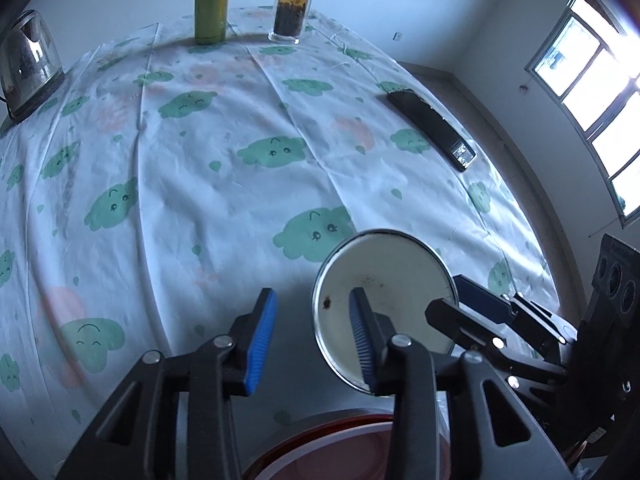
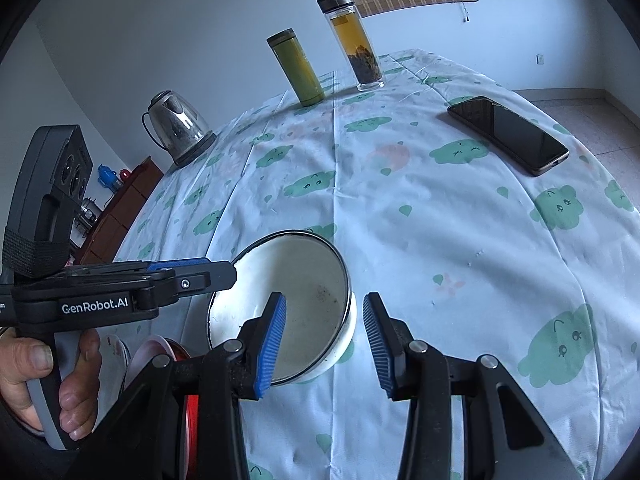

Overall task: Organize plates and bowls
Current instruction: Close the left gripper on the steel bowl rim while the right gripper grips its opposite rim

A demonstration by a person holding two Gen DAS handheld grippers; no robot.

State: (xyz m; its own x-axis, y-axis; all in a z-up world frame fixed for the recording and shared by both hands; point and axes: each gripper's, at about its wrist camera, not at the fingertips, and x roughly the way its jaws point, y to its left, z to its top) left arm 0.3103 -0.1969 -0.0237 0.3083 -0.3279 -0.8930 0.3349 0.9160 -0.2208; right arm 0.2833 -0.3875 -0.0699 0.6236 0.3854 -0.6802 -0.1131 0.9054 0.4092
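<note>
1. Left wrist view: the left gripper [image 1: 312,340] points down at a white bowl [image 1: 384,276] on the table.
2. The bowl stands near the front edge of the tablecloth [image 1: 200,184], which has green clouds on it. The bowl is white with a thin dark rim and has small dark specks inside.
3. The left gripper's jaws are spread. One blue pad is over the inside of the bowl and the other is outside, so the bowl's rim sits between them. The pads do not squeeze it.
4. In the right wrist view, the right gripper [image 2: 324,340] is at the other side of the bowl. Its jaws are spread too. One pad is inside the bowl and one is outside, and neither pad presses on the bowl's wall.
5. A hand [image 2: 40,372] holds the handle of the left gripper.
6. A red dish [image 1: 320,456] lies just below the bowl, at the table's edge. Pale plates [image 2: 116,360] lie beside it, partly hidden.
7. A black phone [image 2: 508,136] lies flat further back on the right.
8. A green bottle [image 2: 296,68] and a glass bottle [image 2: 356,40] of brown tea stand side by side at the far edge.
9. A shiny kettle [image 2: 176,128] stands at the far left edge.
</note>
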